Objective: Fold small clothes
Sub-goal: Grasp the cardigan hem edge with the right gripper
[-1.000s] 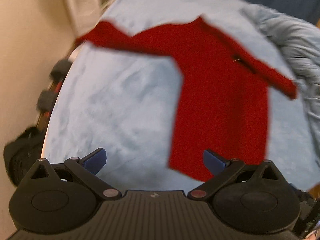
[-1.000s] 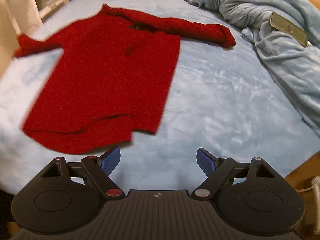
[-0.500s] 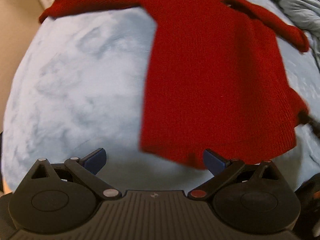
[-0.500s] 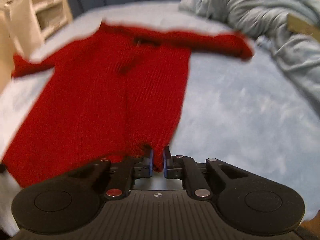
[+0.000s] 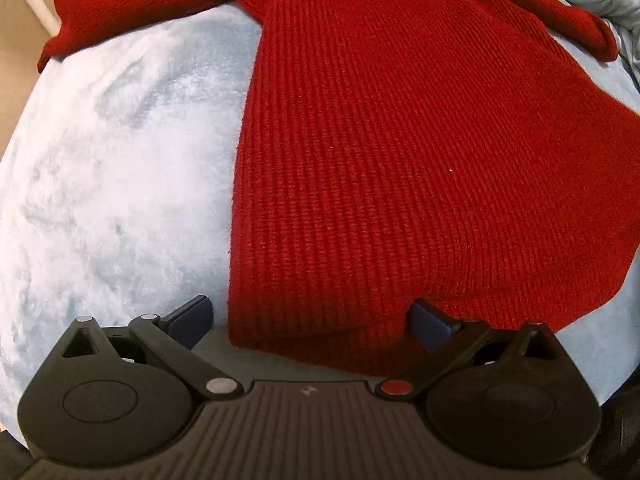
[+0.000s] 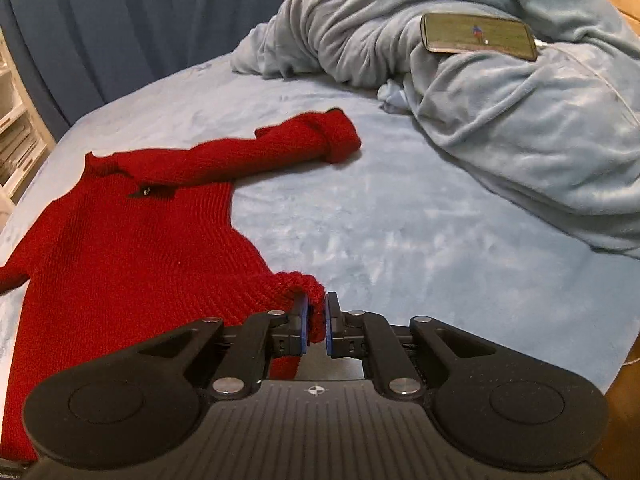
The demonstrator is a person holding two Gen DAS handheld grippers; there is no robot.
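Note:
A small red knit sweater lies spread on a light blue bed cover, sleeves out to both sides. My left gripper is open, its blue pads either side of the sweater's lower left hem corner. In the right wrist view the sweater lies to the left, one sleeve reaching toward the far right. My right gripper is shut on the sweater's lower right hem corner, lifted slightly off the bed.
A crumpled light blue blanket is heaped at the right of the bed, with a phone lying on it. A dark blue curtain hangs behind. White shelves stand at the far left.
Both grippers moved in to the sweater's bottom hem. The right gripper went from open to shut on the hem corner and lifted it. The left gripper stayed open and now straddles the other corner.

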